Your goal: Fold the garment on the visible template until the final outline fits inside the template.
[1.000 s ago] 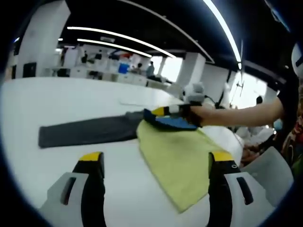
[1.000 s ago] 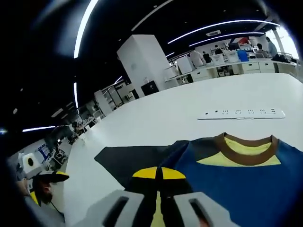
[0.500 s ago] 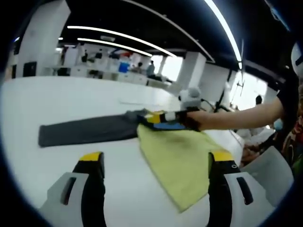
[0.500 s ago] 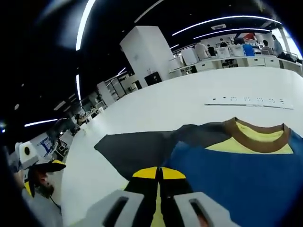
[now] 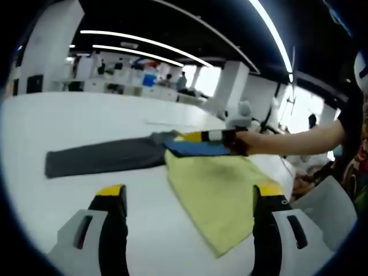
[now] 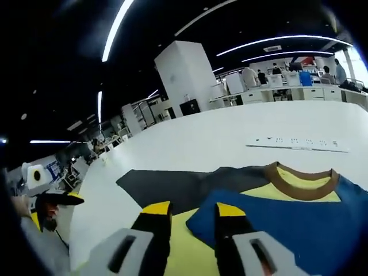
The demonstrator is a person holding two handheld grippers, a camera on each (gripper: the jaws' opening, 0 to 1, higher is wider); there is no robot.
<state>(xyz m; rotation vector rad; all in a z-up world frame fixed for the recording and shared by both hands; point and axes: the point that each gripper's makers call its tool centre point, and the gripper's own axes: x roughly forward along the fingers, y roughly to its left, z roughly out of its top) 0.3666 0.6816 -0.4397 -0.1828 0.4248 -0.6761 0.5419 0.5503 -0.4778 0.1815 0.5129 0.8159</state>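
Garment (image 6: 299,221) flat on counter (image 6: 224,135), collar toward far edge, gray sleeve (image 5: 100,158) stretched sideways; right tool (image 6: 192,210) parted, empty; left tool (image 5: 190,192) wide open, empty.

The white table (image 5: 86,123) carries a white power strip (image 6: 296,142) near its far side. Beyond the table, a square white pillar (image 6: 185,80) rises to a dark ceiling (image 6: 69,52). Long linear ceiling lights (image 5: 144,46) run across the ceiling above the pillar. To the right of the pillar, rows of white desks (image 6: 287,92) hold equipment, with people seated there. A second white pillar (image 5: 233,89) stands beside bright windows (image 5: 208,80).
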